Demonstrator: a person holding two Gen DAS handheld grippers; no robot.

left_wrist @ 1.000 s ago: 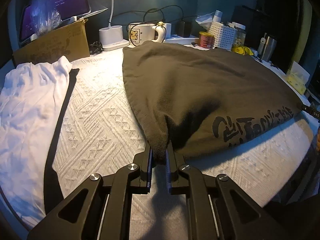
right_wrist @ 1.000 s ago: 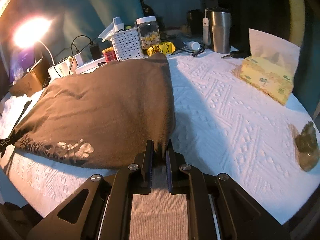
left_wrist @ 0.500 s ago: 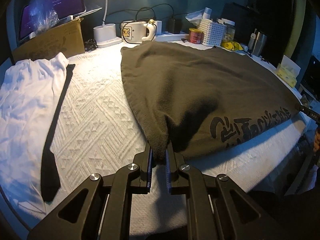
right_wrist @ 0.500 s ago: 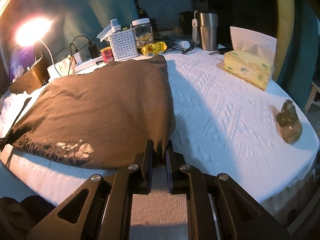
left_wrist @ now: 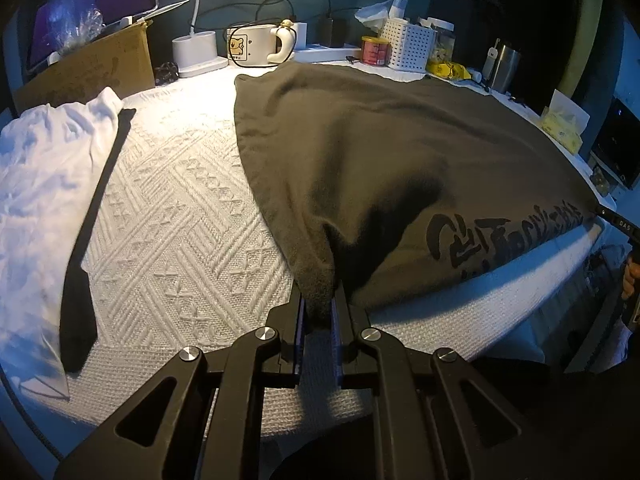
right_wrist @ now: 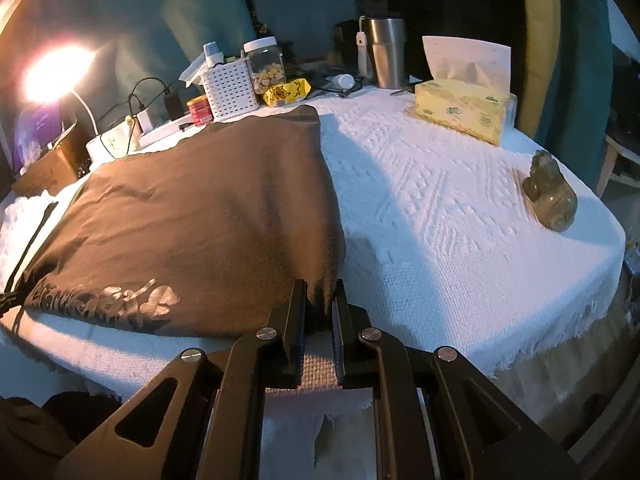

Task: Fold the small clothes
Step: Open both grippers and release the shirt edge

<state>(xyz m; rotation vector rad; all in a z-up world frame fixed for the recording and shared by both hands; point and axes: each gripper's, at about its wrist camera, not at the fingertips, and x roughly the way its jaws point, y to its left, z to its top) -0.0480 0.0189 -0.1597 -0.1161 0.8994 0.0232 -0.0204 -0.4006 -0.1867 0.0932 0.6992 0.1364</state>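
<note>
Crumpled white cloth [left_wrist: 36, 184] and a flat black strap [left_wrist: 92, 224] lie at the left on the woven, diamond-patterned tablecloth [left_wrist: 180, 216]. Beside them spreads the soft brown shirt [left_wrist: 380, 152], printed lettering near its front edge. The left gripper [left_wrist: 319, 312] pinches one near corner; the right gripper [right_wrist: 319, 300] clamps the other.

- Black tag [left_wrist: 622, 225], far right edge: letters "DAS" legible.
- Dark garment [left_wrist: 380, 152] near hem: stylised black print, not decipherable.
- Tissue box [right_wrist: 460, 114]: markings too small.
</note>
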